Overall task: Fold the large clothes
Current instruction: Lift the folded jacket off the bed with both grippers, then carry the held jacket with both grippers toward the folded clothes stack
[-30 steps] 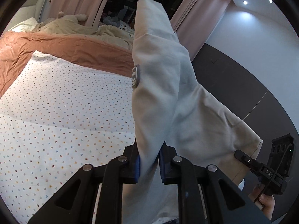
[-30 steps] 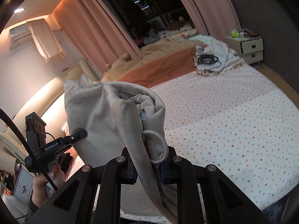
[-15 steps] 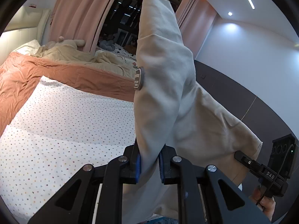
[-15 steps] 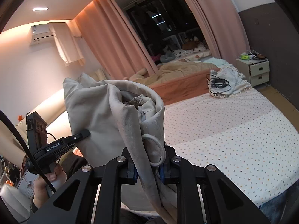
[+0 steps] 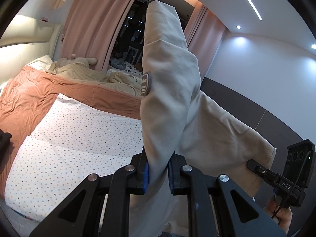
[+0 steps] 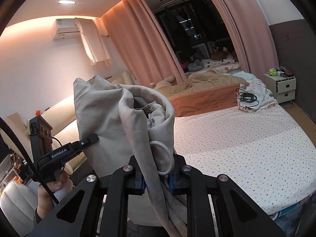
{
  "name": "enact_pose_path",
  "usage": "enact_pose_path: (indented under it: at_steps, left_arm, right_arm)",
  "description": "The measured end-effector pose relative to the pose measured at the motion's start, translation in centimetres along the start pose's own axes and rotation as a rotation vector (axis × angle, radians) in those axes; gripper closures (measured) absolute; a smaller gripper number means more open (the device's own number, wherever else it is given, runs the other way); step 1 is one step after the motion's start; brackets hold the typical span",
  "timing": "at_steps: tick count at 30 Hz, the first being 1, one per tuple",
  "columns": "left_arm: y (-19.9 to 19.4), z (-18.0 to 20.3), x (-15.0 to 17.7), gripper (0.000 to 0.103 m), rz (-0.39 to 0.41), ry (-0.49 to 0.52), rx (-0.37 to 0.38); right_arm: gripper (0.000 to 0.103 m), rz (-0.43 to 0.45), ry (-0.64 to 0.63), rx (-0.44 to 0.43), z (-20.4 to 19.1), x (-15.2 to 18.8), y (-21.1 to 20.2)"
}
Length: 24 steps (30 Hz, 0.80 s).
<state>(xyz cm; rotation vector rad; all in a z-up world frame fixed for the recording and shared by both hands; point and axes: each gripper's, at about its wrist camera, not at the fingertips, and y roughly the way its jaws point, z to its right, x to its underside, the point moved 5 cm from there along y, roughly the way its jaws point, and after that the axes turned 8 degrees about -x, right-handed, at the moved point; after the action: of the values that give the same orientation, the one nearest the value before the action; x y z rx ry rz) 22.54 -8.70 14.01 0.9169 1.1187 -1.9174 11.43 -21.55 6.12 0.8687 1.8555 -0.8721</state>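
A large beige garment (image 5: 173, 90) with a dark round patch hangs in the air between my two grippers, above the near edge of the bed. My left gripper (image 5: 157, 174) is shut on one part of it. My right gripper (image 6: 157, 178) is shut on another part, a bunched opening with a grey ring (image 6: 162, 158). In the left wrist view the right gripper (image 5: 254, 165) shows at the garment's lower right edge. In the right wrist view the left gripper (image 6: 88, 140) shows at the garment's left side.
The bed (image 6: 246, 148) has a white dotted sheet, a rust-brown blanket (image 5: 37, 96) and a beige duvet (image 5: 85, 73) at its head. A cloth with a black cable (image 6: 248, 98) lies on the far corner. A nightstand (image 6: 284, 86) stands by the dark wall.
Both grippers have risen and tilted upward with the garment held; more ceiling and curtain show and the bed sits lower in both views.
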Motion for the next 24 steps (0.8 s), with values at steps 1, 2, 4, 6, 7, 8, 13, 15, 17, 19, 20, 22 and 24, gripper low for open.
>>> enact_pose_path:
  at_steps: [1,2,4,6,7,8,13,15,17,19,20,22,24]
  left_arm:
    - [-0.9,-0.5,0.0,0.086,0.002,-0.007,-0.002]
    - [-1.7,-0.9,-0.1,0.086,0.002,-0.009,-0.007]
    - [-3.2,-1.8,-0.4,0.086,0.004,-0.014,-0.017]
    - [-4.4,-3.0,-1.0,0.086,0.014,-0.018,-0.031]
    - [-5.2,-3.7,-1.4,0.086,0.022,-0.020,-0.039]
    - [-5.7,-4.2,-1.7,0.087,0.030,-0.020,-0.048]
    - [-8.4,-7.3,-3.2,0.087,0.062,-0.018,-0.109]
    - [-9.2,-9.1,-3.8,0.087,0.066,-0.029,-0.122]
    - [-9.9,-10.8,-4.3,0.087,0.077,-0.036,-0.142]
    - [-10.5,-12.7,-4.7,0.087,0.088,-0.048,-0.161]
    - [-10.8,-13.9,-5.0,0.087,0.091,-0.058,-0.170]
    - [-10.8,-16.1,-5.4,0.087,0.091,-0.074,-0.190]
    - [-11.2,-18.2,-5.8,0.087,0.103,-0.087,-0.211]
  right_arm:
    - [0.090,-0.004,-0.008,-0.009,-0.2,-0.1,0.1]
    - [0.090,-0.008,-0.016,-0.017,-0.5,-0.2,0.1]
    - [0.090,-0.013,-0.030,-0.043,-0.6,-0.8,0.8]
    - [0.090,-0.015,-0.039,-0.072,-1.2,-0.9,1.2]
    - [0.090,-0.016,-0.044,-0.085,-1.1,-1.2,1.6]
    - [0.090,-0.022,-0.049,-0.098,-1.3,-1.3,2.0]
    - [0.090,-0.061,-0.068,-0.158,-1.4,-2.2,5.8]
    - [0.090,-0.070,-0.072,-0.183,-1.3,-2.8,7.4]
    - [0.090,-0.075,-0.082,-0.207,-1.6,-3.1,8.6]
    - [0.090,-0.086,-0.086,-0.231,-1.9,-3.3,10.2]
    - [0.090,-0.097,-0.086,-0.243,-2.0,-3.5,11.2]
    - [0.090,-0.120,-0.092,-0.261,-2.3,-3.7,13.1]
    - [0.090,-0.133,-0.105,-0.285,-2.9,-4.2,15.2]
